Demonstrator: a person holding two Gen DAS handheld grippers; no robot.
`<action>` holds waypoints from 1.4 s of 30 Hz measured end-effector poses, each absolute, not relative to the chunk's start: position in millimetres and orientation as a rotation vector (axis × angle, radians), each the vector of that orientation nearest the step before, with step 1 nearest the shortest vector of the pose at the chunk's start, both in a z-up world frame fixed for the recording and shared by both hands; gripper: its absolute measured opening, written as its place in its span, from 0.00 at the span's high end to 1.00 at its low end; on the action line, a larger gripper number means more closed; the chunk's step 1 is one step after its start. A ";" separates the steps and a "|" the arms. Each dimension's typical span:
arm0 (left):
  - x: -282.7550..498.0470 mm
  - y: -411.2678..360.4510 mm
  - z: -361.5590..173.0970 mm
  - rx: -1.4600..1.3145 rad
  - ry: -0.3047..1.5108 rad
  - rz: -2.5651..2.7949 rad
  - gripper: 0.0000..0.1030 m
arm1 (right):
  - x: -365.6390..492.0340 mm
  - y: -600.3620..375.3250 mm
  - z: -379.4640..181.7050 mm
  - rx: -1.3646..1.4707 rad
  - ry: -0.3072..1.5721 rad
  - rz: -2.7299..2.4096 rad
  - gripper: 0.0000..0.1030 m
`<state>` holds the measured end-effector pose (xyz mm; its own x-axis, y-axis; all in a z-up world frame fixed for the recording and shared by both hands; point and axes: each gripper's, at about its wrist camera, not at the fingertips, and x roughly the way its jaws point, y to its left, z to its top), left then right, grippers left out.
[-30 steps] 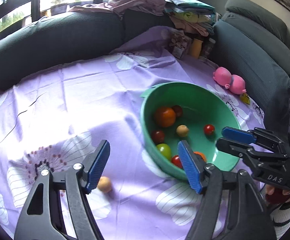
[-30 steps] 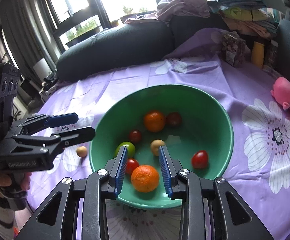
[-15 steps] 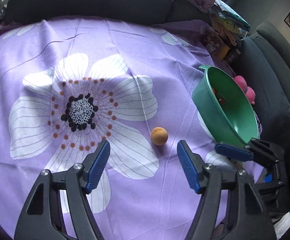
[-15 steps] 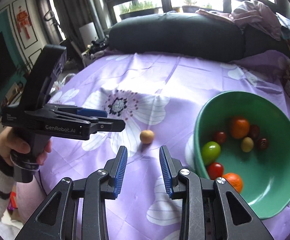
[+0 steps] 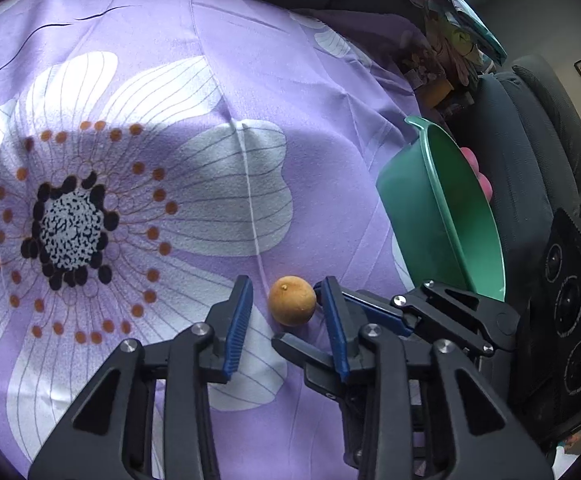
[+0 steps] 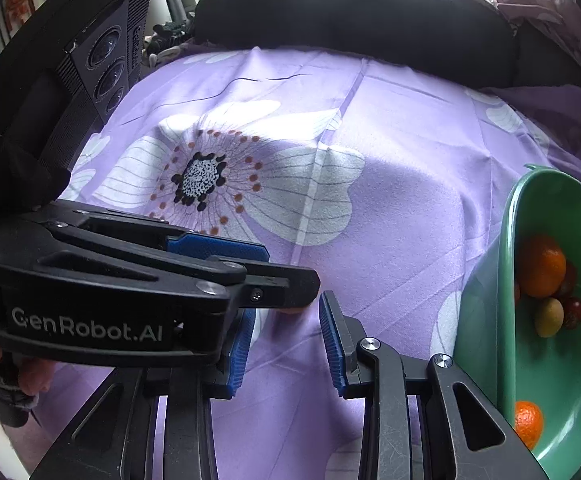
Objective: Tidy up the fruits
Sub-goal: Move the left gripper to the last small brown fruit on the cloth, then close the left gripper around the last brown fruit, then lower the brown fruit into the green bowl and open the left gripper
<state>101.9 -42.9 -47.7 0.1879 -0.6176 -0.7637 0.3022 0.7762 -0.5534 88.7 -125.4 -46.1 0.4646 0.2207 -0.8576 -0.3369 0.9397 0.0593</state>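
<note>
One small round tan fruit (image 5: 291, 300), matte and dimpled, lies on the purple floral cloth (image 5: 218, 92) between the ribbed blue pads (image 5: 239, 316) of the left gripper (image 5: 286, 320). Its jaws are closing around the fruit; the pads do not yet press it. The right gripper (image 6: 286, 344) hovers just beside it, jaws narrow and holding nothing. Right of both stands a smooth green plastic bowl (image 6: 486, 320) containing a glossy orange (image 6: 540, 266) and other round fruits.
</note>
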 end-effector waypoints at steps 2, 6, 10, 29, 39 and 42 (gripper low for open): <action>104.2 -41.9 -49.7 -0.319 1.226 -0.658 0.72 | 91.8 -123.1 -48.8 -0.132 1.052 0.345 0.68; 107.2 -41.2 -50.3 -0.337 1.229 -0.663 0.76 | 97.7 -119.8 -52.3 -0.141 1.083 0.344 0.68; 109.8 -38.4 -50.9 -0.350 1.234 -0.661 0.76 | 104.1 -118.1 -53.0 -0.133 1.088 0.336 0.67; 88.4 -37.0 -20.4 -0.331 1.152 -0.674 0.77 | 87.6 -124.2 -29.8 -0.057 0.997 0.326 0.73; 58.5 -66.7 25.6 -0.222 1.044 -0.693 0.76 | 56.1 -142.8 8.9 -0.007 0.885 0.319 0.73; 55.2 -83.0 36.1 -0.203 1.025 -0.718 0.76 | 47.8 -154.8 20.2 0.006 0.855 0.301 0.73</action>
<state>55.2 -83.0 36.1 0.3168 -0.6313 -0.7079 0.4498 0.7570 -0.4739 47.8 -154.8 20.2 0.6163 0.2634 -0.7421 -0.2587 0.9578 0.1251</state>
